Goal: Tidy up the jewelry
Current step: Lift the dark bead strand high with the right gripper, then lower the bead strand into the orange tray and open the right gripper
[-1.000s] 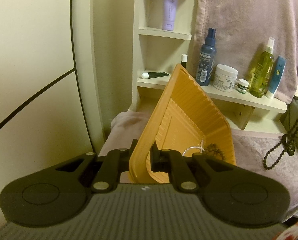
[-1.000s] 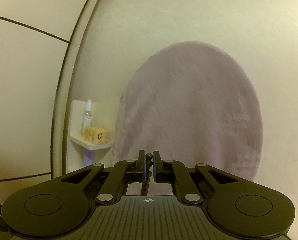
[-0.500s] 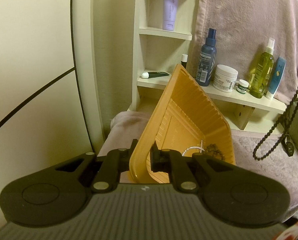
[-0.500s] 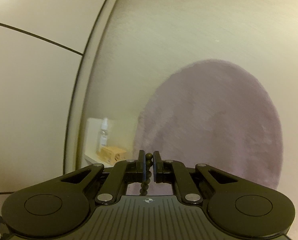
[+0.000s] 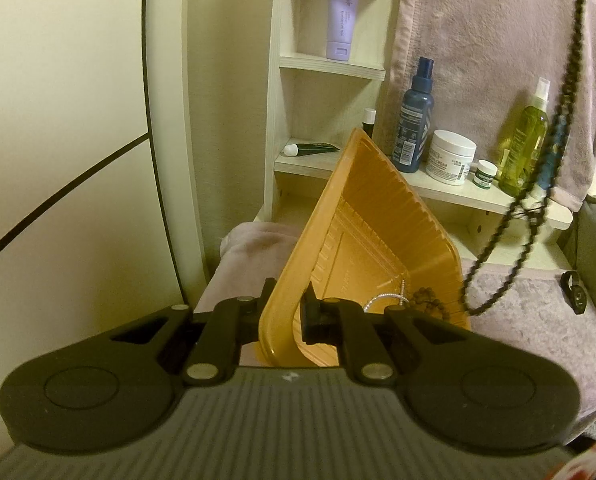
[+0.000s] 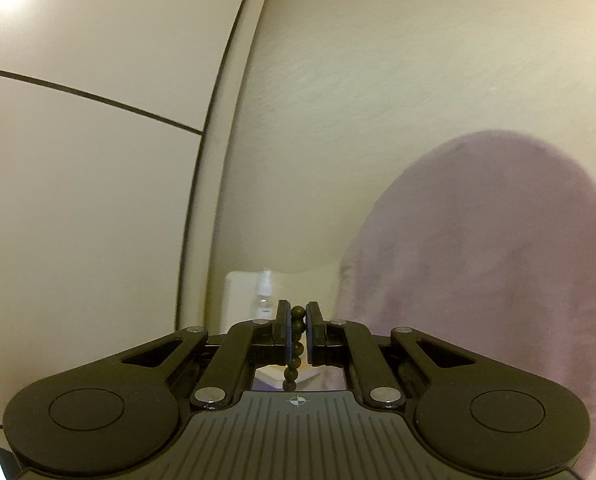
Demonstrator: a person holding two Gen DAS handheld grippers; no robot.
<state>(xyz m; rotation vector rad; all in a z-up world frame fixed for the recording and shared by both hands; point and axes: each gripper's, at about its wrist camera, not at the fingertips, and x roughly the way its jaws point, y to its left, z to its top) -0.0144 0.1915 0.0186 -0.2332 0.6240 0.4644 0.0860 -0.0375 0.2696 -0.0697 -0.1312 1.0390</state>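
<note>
The dark bead necklace (image 6: 297, 342) is pinched between the jaws of the right gripper (image 6: 297, 330), a few beads standing just above the fingertips and the strand dropping away beneath them. In the left wrist view its long loop (image 5: 497, 256) hangs to the right of the orange tray (image 5: 381, 248), with the lowest beads just beside the tray's right rim and apparently not yet inside. The left gripper (image 5: 288, 312) is clamped on the tray's near rim, one finger outside the wall and one inside, holding the tray tilted up. Ahead of the inner finger, in the tray's low corner, lie a thin silver chain (image 5: 385, 298) and a small dark bead bracelet (image 5: 429, 300).

The step in hand looks like lowering the necklace into the tray. To do it well, the right gripper should carry the loop leftward over the tray's opening, let the swing settle, then descend so the beads pool in the low corner before the jaws part. The left grip should hold the tilt steady. A small dark item (image 5: 574, 296) lies on the mauve cloth (image 5: 537, 320) well to the right.
</note>
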